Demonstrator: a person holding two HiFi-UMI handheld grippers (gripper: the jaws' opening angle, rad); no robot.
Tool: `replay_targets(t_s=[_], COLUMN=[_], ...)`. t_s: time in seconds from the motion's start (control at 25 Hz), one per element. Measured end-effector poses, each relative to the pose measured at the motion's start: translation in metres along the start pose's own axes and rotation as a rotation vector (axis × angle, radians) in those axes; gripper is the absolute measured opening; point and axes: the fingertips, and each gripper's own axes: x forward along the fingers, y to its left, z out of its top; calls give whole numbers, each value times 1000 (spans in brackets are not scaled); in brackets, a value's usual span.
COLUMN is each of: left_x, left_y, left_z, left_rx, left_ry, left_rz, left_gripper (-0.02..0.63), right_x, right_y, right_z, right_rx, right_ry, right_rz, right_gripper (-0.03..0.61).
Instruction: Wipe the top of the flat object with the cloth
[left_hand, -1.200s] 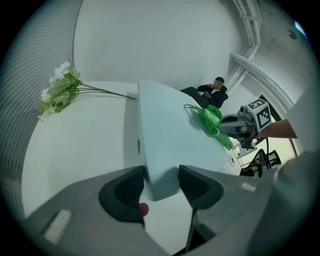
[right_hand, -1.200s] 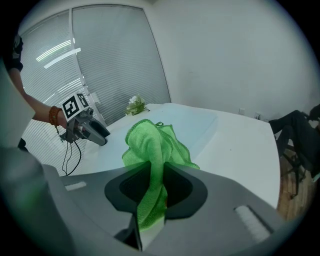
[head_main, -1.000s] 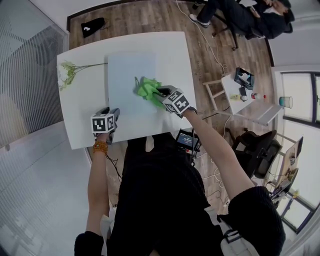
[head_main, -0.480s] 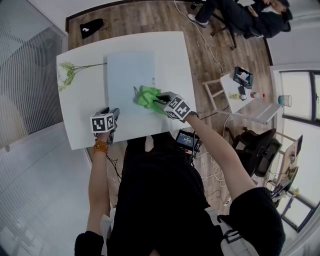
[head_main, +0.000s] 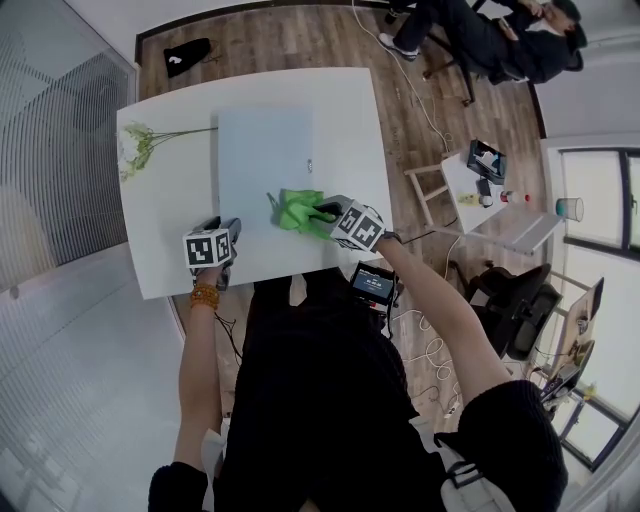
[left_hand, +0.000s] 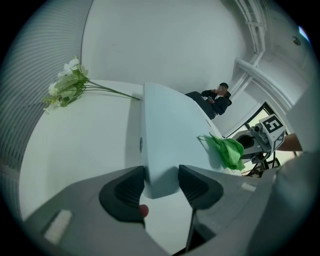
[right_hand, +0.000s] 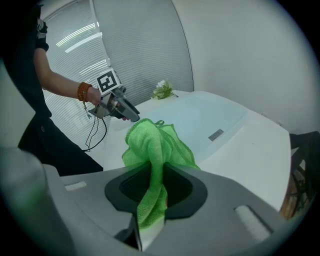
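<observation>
A pale blue flat object (head_main: 262, 160) lies on the white table (head_main: 165, 220). My right gripper (head_main: 318, 213) is shut on a bright green cloth (head_main: 297, 211), which rests bunched on the object's near right part. In the right gripper view the cloth (right_hand: 155, 145) runs up between the jaws of the right gripper (right_hand: 154, 187) and spreads onto the flat object (right_hand: 210, 117). My left gripper (head_main: 230, 228) is at the object's near left corner. In the left gripper view that corner of the flat object (left_hand: 170, 130) sits between the jaws of the left gripper (left_hand: 161, 187), both pads against it.
A sprig of white flowers (head_main: 140, 148) lies at the table's far left. A black device (head_main: 372, 283) sits below the near table edge. On the wooden floor to the right stand a small white side table (head_main: 480, 190) and cables. A seated person (head_main: 490, 35) is at the far right.
My right gripper has dragged the green cloth across the flat object toward its near edge. The left gripper has stayed at the near left corner.
</observation>
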Motion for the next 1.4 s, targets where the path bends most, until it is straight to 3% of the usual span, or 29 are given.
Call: replay_targets(t_s=[0.2, 0.28, 0.48, 0.68, 1.04, 1.4], left_x=[-2, -1, -2, -2, -3, -6], left_y=[1, 1, 1, 1, -1, 1], left_z=[4, 1, 1, 1, 1, 2], left_rx=[-6, -7, -7, -3, -3, -18], left_ry=[-16, -10, -20, -21, -8, -15], left_rz=[1, -6, -6, 18, 43, 73], left_gripper=[216, 216, 216, 216, 216, 216], right_x=[-2, -9, -45, -63, -48, -7], right_y=[18, 21, -18, -86, -181, -216], right_z=[-4, 3, 61, 109, 149, 164], right_rx=[5, 24, 26, 18, 15, 5], right_ry=[17, -30, -228, -334, -322, -221], right_rz=[106, 130, 21, -116, -260, -258], right_gripper=[104, 106, 104, 104, 104, 106])
